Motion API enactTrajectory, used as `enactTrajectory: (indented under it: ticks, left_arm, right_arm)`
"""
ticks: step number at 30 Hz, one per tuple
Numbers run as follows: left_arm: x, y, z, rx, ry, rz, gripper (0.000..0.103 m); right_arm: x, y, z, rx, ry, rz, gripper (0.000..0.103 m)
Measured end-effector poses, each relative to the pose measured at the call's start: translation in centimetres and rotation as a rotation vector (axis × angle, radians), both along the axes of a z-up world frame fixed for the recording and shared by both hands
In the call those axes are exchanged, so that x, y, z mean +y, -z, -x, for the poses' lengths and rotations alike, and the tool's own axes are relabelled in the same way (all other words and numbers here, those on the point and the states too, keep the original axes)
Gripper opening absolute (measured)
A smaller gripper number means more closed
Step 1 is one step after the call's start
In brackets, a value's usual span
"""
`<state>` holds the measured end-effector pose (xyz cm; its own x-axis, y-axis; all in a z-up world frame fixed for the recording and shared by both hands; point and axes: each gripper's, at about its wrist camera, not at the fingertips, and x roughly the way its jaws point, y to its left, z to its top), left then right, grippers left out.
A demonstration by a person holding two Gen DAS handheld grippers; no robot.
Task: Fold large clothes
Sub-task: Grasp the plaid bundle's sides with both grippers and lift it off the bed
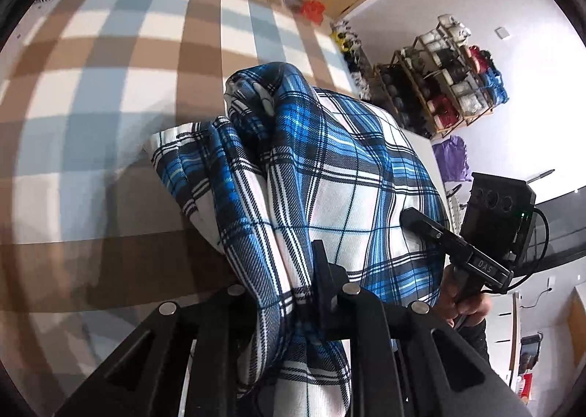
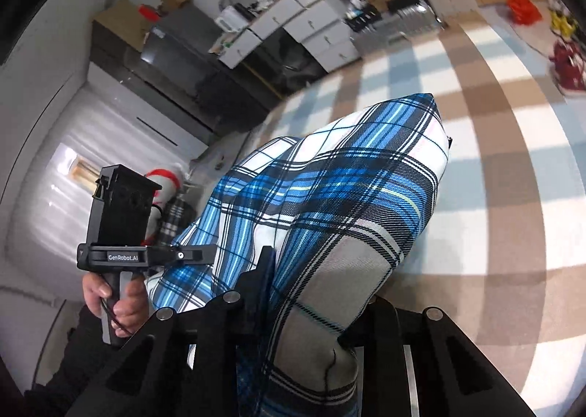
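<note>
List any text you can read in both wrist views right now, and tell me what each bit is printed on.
"DAS": on the black bar of the right tongs, seen from the left wrist view.
"GenRobot.AI": on the black bar of the left tongs, seen from the right wrist view.
Nothing readable on the plaid garment, the checkered sheet or the shelf items; labels on the cabinets are too small and blurred.

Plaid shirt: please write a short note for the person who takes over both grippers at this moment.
Left gripper: jaws shut on the shirt.
Right gripper: jaws shut on the shirt too.
The shirt hangs bunched between both grippers, lifted above the checked cloth.
Done: both grips taken, shirt raised.
Left: lay it flat on the cloth, then make the folds. No neat fold shows yet.
</note>
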<state>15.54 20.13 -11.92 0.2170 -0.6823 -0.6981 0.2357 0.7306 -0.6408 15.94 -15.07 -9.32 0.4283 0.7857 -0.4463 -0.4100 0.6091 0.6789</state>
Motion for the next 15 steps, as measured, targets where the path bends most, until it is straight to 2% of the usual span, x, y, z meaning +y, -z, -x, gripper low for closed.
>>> enactTrajectory:
  ticks: [5,10,15]
  left_arm:
    - [2.0,-3.0,0.7,-0.051,-0.051,0.009,0.013]
    - [5.9,-7.2,2.2,-0.129,-0.102,0.007,0.013]
    - [11.1,-11.8,3.1,-0.206,-0.175,-0.039,0.013]
  right_arm:
    - [2.7,-4.2,0.8,-0.061,-0.016,-0.005,0.025]
    - [6.8,-11.1,1.5,-0.149,-0.057,-0.017,0.025]
    - [12.5,-18.0,1.8,-0.220,-0.120,-0.011,0.025]
